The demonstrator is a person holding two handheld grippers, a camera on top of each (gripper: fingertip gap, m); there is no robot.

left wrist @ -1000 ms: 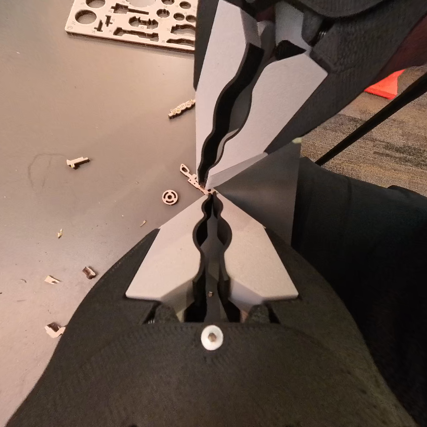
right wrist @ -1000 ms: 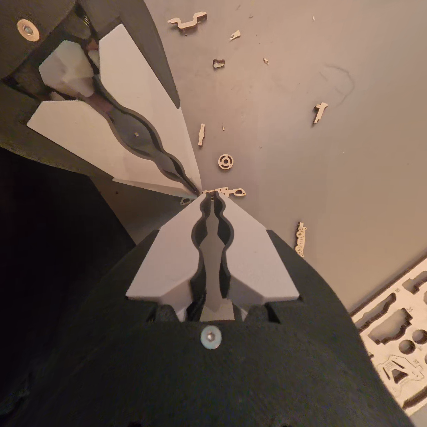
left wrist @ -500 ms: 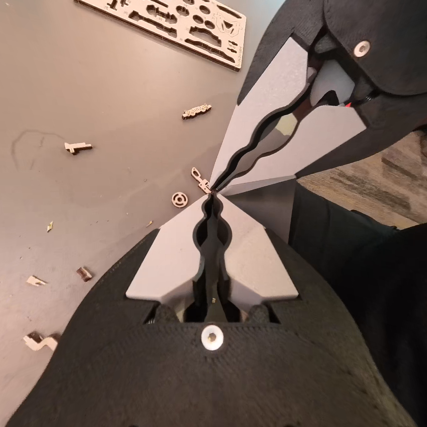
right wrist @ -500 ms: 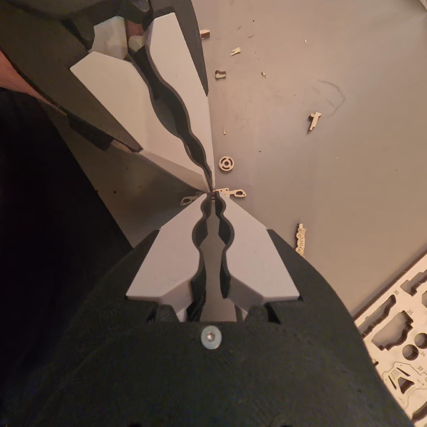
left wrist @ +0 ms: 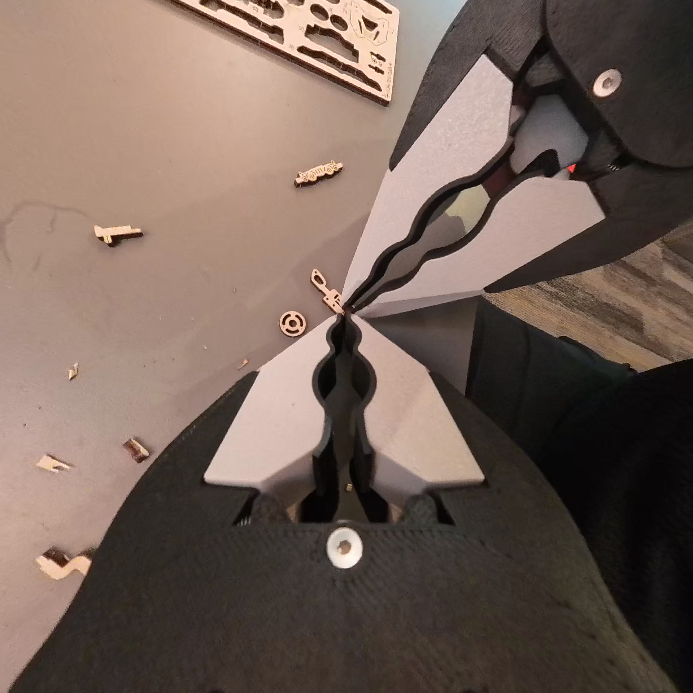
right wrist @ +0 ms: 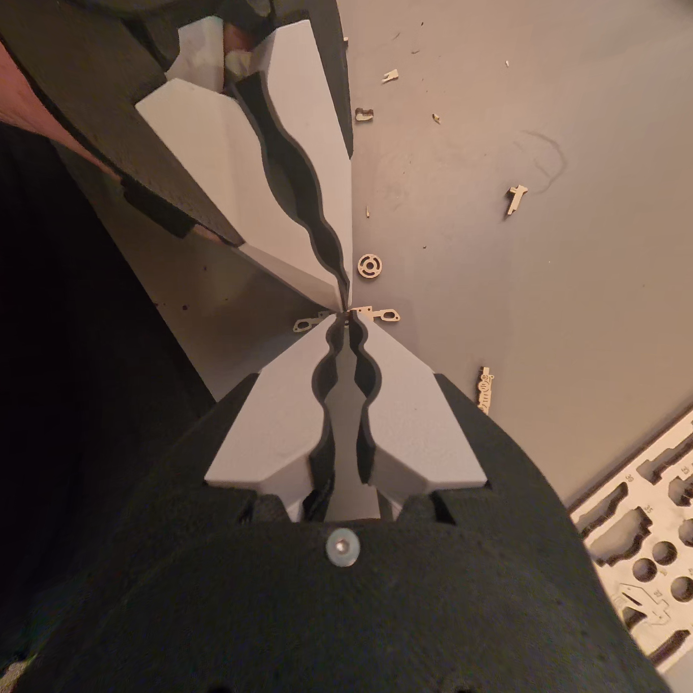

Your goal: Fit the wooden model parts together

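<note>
Two handheld grippers with grey fingers and black housings are meeting tip to tip above a grey bench (left wrist: 150, 123), just inside its edge. The left gripper (left wrist: 344, 317) is showing its jaws pinched together at the tips, and the right gripper (right wrist: 344, 318) is likewise closed to a sliver at its tips. Between the four fingertips a thin, pale laser-cut wooden link with an oval eyelet (left wrist: 325, 290) is being gripped; in the right wrist view a second eyelet end (right wrist: 304, 324) is sticking out on the opposite side of the tips, so which jaws are clamping which piece cannot be told.

Lying flat on the bench just beside the meeting point is a small round wooden ring with curved slots (left wrist: 293, 324). Farther off, a short engraved wooden strip (left wrist: 318, 173) and a stepped, T-like wooden piece (left wrist: 117, 235) are lying well apart from each other, with pale offcuts (left wrist: 62, 564) scattered near the bench's left side. A flat plywood sheet with punched-out part shapes (left wrist: 307, 41) is resting at the far side of the bench. Beyond the bench edge, patterned carpet (left wrist: 615, 300) and dark clothing (left wrist: 562, 412) are filling the frame.
</note>
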